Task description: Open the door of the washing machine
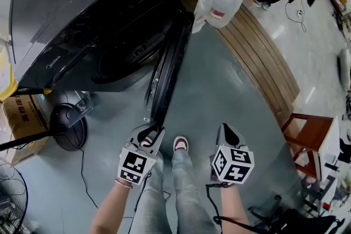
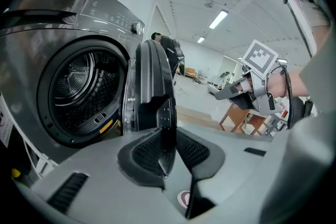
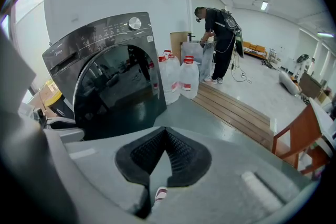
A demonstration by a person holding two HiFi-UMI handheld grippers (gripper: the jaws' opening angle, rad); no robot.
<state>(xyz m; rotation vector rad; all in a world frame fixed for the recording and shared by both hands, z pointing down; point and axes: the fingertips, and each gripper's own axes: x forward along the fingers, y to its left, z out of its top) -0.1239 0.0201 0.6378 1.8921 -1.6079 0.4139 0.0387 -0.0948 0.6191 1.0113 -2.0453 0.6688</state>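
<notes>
**Item: washing machine [image 1: 82, 19], front-loader, dark.** Far left on a grey floor. Drum [image 2: 84, 92] mouth is fully exposed.

**Door [image 1: 167, 68].** Hinged at the right of the mouth. It stands open, swung out toward the near side, roughly square to the machine's front. Its free edge points at the person.

**Left gripper [image 1: 148, 137].** At the door's free edge.
- Jaws are apart, with the thin rim of the door between them.
- The pads [image 2: 143, 150] lie close on either side of the rim.
- No firm clamp shows.

**Right gripper [image 1: 227, 131].** Near right, well apart from the door, over bare floor.
- Jaws are together at the tips.
- Nothing is held.

**Surroundings.**
- Jugs [image 1: 222, 0] stand just right of the machine.
- A wooden platform [image 1: 263, 57] runs along the far right.
- A chair [image 1: 307, 134] is at the right.
- A fan [image 1: 68, 126] and a box [image 1: 22, 112] are at the near left.
- A person stands far off beyond the jugs.

**Step in hand (judged).** The opening looks all but done, since the door is wide and the drum is clear. What remains is letting go.

**Next move (judged).**
- Draw the left gripper straight back off the rim, toward the person.
- Keep the jaws wide enough that neither pad drags the door shut or scrapes it.
- The right gripper has no part to play and need only stay clear of the door.
</notes>
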